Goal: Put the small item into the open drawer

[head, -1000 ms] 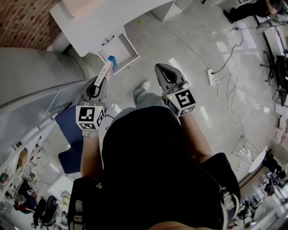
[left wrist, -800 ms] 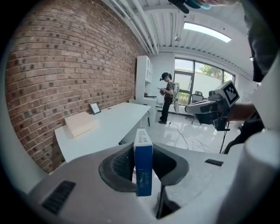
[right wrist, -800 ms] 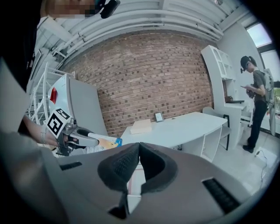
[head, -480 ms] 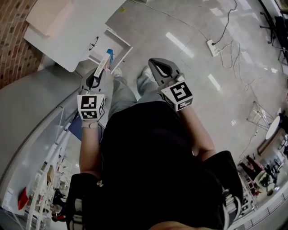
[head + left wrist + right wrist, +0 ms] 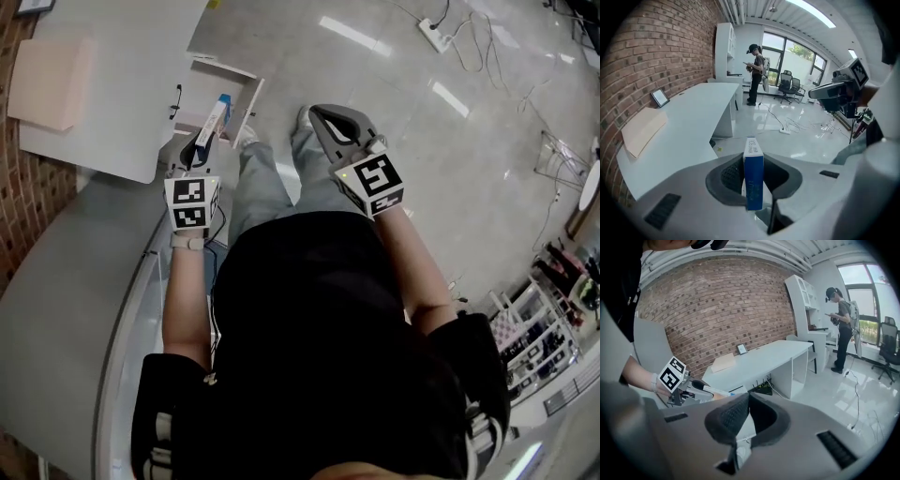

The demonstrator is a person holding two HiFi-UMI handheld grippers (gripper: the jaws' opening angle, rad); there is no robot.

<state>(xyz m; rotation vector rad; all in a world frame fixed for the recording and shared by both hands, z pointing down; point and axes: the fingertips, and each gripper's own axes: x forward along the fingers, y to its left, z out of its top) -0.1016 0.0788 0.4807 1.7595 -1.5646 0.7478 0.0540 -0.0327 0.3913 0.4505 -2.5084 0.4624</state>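
In the head view my left gripper is shut on a small blue-and-white box, which sticks out forward past the jaws. The box's far end lies over the near side of the open white drawer under the desk. In the left gripper view the box stands on edge, pinched between the dark pads. My right gripper hangs to the right of the drawer, above the floor, shut and empty; its pads meet in the right gripper view. That view also shows the left gripper holding the box.
A white desk carries a tan folder and a small framed tablet. A grey curved counter runs along my left. A power strip with cables lies on the floor. Another person stands by the windows.
The view has swung toward the desk, and the drawer now sits closer under the left gripper's box. Both grippers keep their hold and their places relative to my body.
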